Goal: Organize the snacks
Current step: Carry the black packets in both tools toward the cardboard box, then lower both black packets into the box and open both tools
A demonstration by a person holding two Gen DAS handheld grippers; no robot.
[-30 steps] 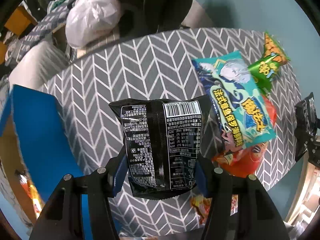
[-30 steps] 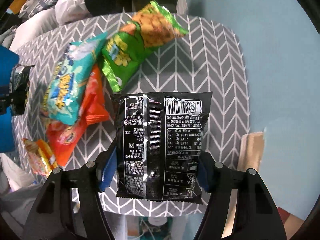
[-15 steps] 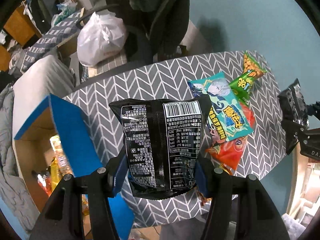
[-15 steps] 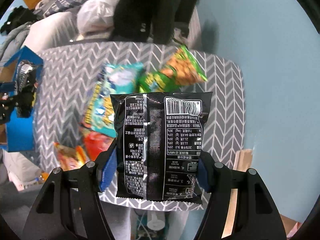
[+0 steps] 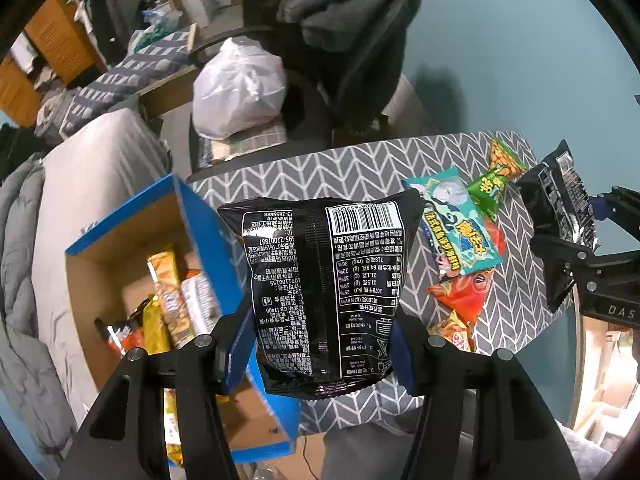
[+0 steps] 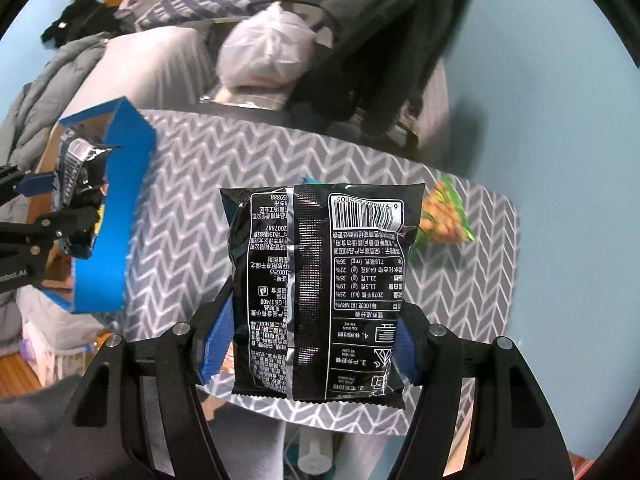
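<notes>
My left gripper (image 5: 322,340) is shut on a black snack bag (image 5: 326,280), held high above the table's left end beside the open blue box (image 5: 200,216). The box holds several snack packs (image 5: 172,304). My right gripper (image 6: 308,344) is shut on a second black snack bag (image 6: 320,284), high over the table. The right gripper with its bag also shows at the right of the left wrist view (image 5: 560,200). On the chevron table (image 5: 340,172) lie a teal bag (image 5: 456,224), a green bag (image 5: 494,180) and a red bag (image 5: 468,292).
An office chair with a dark coat (image 5: 348,28) and a white plastic bag (image 5: 236,88) stands behind the table. A grey bed (image 5: 92,168) lies left of the box. A small orange pack (image 5: 460,332) sits at the table's near edge.
Both grippers have risen well above the table with their bags. The left one has moved toward the blue box, whose inside now shows. The right view has swung left.
</notes>
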